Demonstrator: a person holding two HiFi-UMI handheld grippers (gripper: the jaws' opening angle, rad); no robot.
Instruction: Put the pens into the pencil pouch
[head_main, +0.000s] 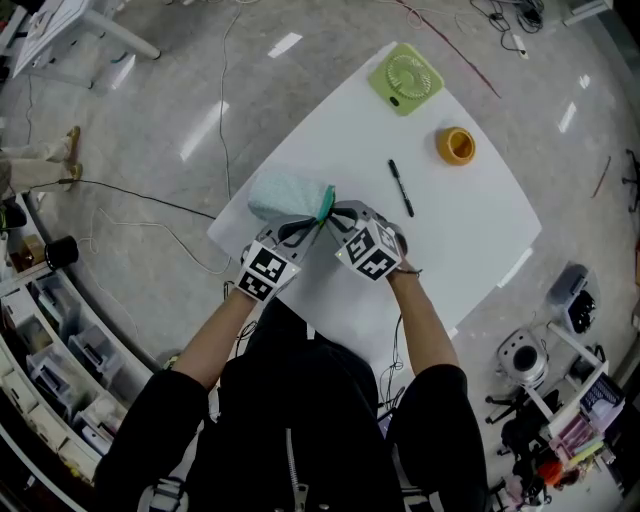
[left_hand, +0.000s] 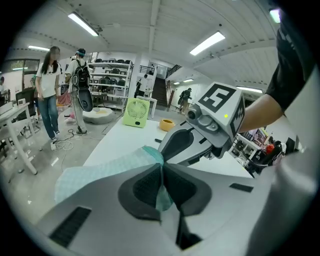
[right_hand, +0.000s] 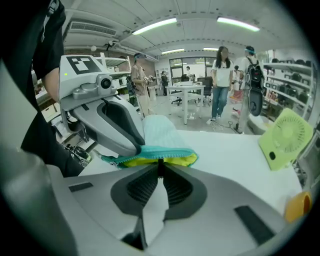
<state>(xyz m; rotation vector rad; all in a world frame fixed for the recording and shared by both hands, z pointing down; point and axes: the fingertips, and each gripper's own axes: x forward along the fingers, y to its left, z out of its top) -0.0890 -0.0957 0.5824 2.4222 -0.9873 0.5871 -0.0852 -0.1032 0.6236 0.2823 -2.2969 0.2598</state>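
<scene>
L gripper (left_hand: 161, 169), R gripper (right_hand: 160, 169) pinch pouch (head_main: 285, 196)

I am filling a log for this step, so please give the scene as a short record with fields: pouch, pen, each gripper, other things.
pouch: teal pouch on the table, held at its near end
pen: black pen lies on the table, outside the pouch
left gripper: shut on the pouch fabric
right gripper: shut on the pouch at its zipper edge; yellow lining shows
others: green fan, yellow tape roll, at the far side
</scene>
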